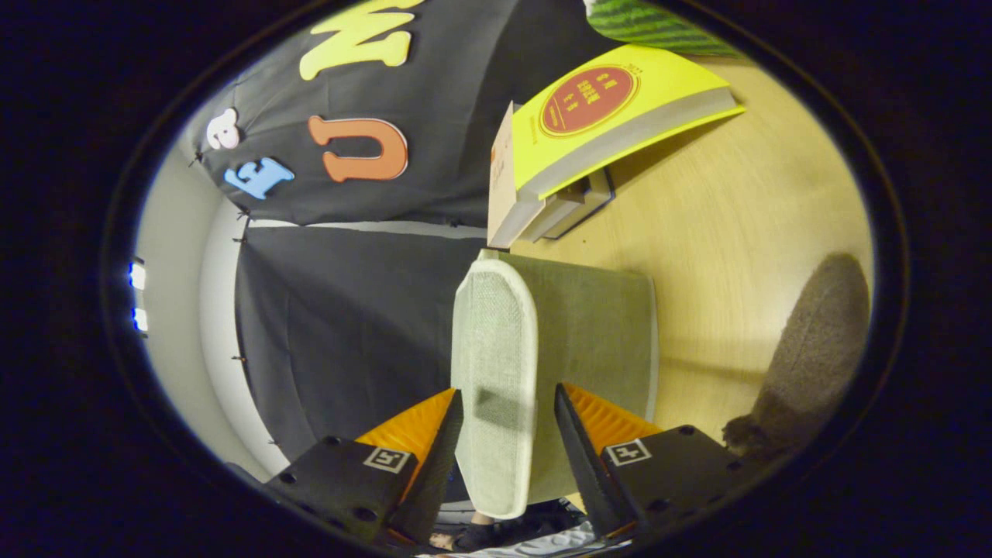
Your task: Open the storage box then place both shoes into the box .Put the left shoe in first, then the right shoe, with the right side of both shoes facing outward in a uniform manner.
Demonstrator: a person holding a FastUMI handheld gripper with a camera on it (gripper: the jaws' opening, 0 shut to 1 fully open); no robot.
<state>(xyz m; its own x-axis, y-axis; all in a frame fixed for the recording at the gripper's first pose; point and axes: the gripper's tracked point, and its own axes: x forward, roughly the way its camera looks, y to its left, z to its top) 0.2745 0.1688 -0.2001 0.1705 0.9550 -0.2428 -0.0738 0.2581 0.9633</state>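
Plainly, the pale green woven-fabric storage box (577, 341) is the thing in hand: it stands on the light wooden table (744, 225), and its lid, a fabric panel with a rounded white piped edge (496, 380), runs straight down between the gripper (508, 434) fingers. The fingers stand apart, one on each side of the lid; a narrow gap shows at the right finger, and contact on the left I cannot tell, so I would not call it clamped. The camera looks rolled on its side, the table rising at 3 o'clock.

By my judgement the box is light and soft-walled, its cloth rough enough to grip but liable to flex or drag the whole box along if pulled hard. The stiffened piped rim of the lid looks the best place to take hold, near its free edge.

Beyond the box at 12 to 1 o'clock lies a stack of books topped by a thick yellow paperback with a red round emblem (612, 116). Farther at 1 o'clock shows a green striped, watermelon-like object (651, 27). At 4 o'clock a brown fuzzy shoe of plush material (814, 356) rests on the table, well apart from the box.
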